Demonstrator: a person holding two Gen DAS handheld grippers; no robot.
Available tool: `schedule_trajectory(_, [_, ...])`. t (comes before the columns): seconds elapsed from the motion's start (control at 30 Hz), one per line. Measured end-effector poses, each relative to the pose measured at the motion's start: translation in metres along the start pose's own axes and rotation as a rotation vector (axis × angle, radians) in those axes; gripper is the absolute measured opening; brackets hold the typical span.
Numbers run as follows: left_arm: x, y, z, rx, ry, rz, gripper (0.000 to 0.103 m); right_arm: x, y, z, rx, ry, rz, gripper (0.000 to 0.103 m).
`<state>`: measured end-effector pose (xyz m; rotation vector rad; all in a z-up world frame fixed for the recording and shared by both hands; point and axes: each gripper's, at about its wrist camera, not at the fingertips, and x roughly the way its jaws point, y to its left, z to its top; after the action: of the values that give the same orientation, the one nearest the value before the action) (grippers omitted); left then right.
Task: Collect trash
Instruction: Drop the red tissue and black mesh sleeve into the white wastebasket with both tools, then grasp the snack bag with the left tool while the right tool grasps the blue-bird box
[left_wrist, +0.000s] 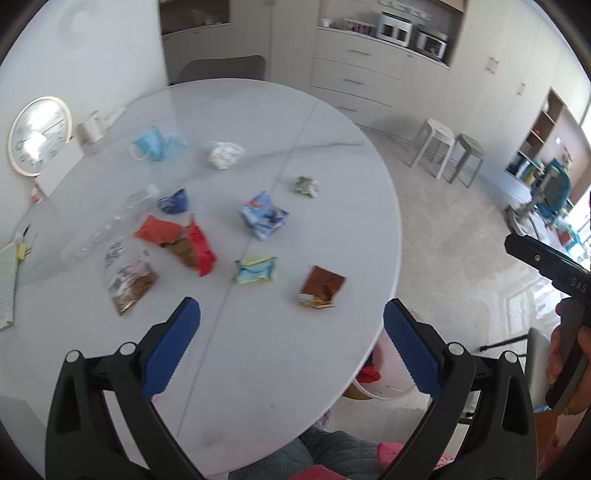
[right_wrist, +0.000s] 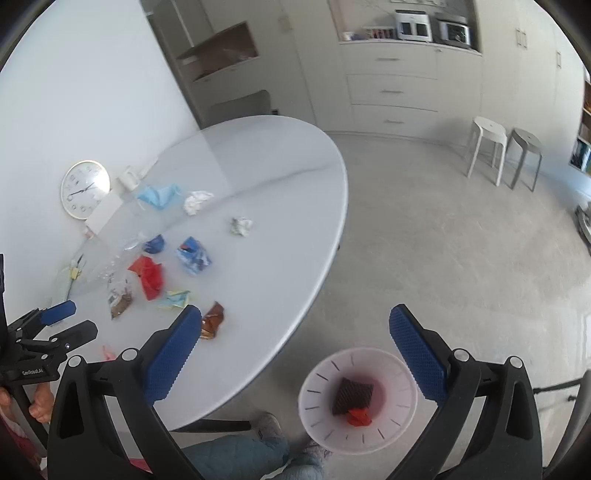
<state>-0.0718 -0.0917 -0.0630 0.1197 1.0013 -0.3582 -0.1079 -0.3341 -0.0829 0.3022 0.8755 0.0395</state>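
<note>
Both claws stand spread wide with nothing between their blue pads. The left claw (left_wrist: 291, 332) hangs over the near part of the round white tabletop (left_wrist: 258, 387), the right claw (right_wrist: 295, 343) over the floor beside the tabletop's edge, above a pale bin (right_wrist: 317, 402). The bin holds a dark wrapper (right_wrist: 352, 395) and a red scrap (right_wrist: 359, 417). Trash lies scattered on the tabletop: a brown wrapper (left_wrist: 320, 288) nearest the edge, a yellow-blue packet (left_wrist: 255, 269), a red wrapper (left_wrist: 199, 245), a blue face mask (left_wrist: 153, 144) and crumpled white paper (left_wrist: 223, 154) farther off.
</note>
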Motion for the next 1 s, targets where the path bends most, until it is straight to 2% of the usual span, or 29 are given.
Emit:
schedule_trajectory(0.13, [-0.013,0.061,0.004,-0.095,-0.009,0.071,0.095,0.012,0.05,0.017,-0.083,-0.006,0.043,0.101])
schedule_trajectory(0.27, [-0.015,0.117,0.004,-0.156,-0.013,0.095,0.095,0.025,0.092,0.025,-0.142,0.014,0.075,0.101])
schedule_trajectory(0.4, [-0.01,0.148,0.005,-0.163,-0.012,0.111,0.095,0.035,0.124,0.025,-0.192,0.018,0.063,0.101])
schedule_trajectory(0.5, [0.001,0.165,0.005,-0.162,0.005,0.108,0.095,0.048,0.141,0.025,-0.184,0.041,0.073,0.101])
schedule_trajectory(0.67, [0.042,0.195,0.007,-0.183,0.045,0.096,0.095,0.071,0.161,0.019,-0.189,0.092,0.058,0.101])
schedule_trajectory(0.87, [0.104,0.219,0.014,-0.12,0.096,0.137,0.095,0.089,0.171,0.02,-0.162,0.122,0.017,0.101])
schedule_trajectory(1.0, [0.139,0.238,0.018,-0.202,0.175,0.114,0.095,0.1,0.17,0.021,-0.134,0.152,-0.001,0.101])
